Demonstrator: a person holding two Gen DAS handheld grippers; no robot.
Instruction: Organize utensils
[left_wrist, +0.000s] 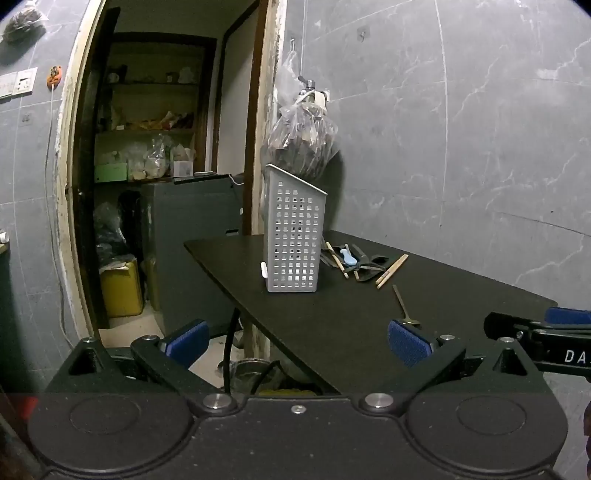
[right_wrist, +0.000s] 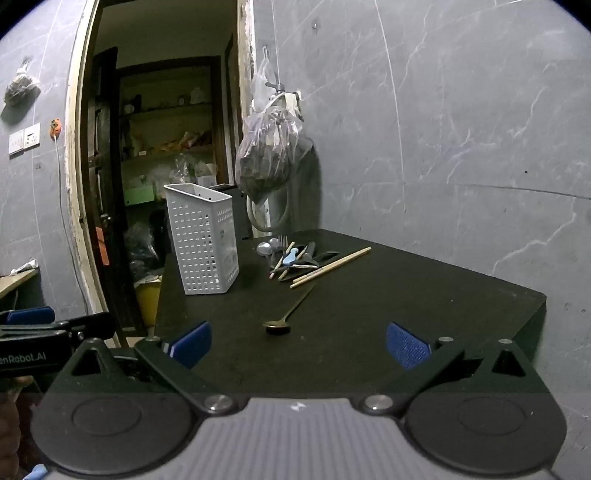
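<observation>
Since nothing is gripped yet, the step in hand is judged to be the first pick: the long-handled spoon (right_wrist: 286, 317) lying alone at lower centre of the right wrist view, apart from the utensil pile (right_wrist: 301, 258). The right gripper (right_wrist: 297, 345) hovers with its fingers spread wide, the spoon bowl just ahead of the gap. Approach along the handle's slant, straddle the thin stem above the bowl, and press down to the black table (right_wrist: 424, 295) before closing; a flat metal stem is likely to slip. The left gripper (left_wrist: 297, 341) is likewise spread and holds nothing.

Right wrist view shows the white perforated holder (right_wrist: 203, 243) with its open mouth, plus spoons and a fork behind the pile. Left wrist view hides these behind the holder (left_wrist: 295, 236), but shows the table's left edge and the floor below.
</observation>
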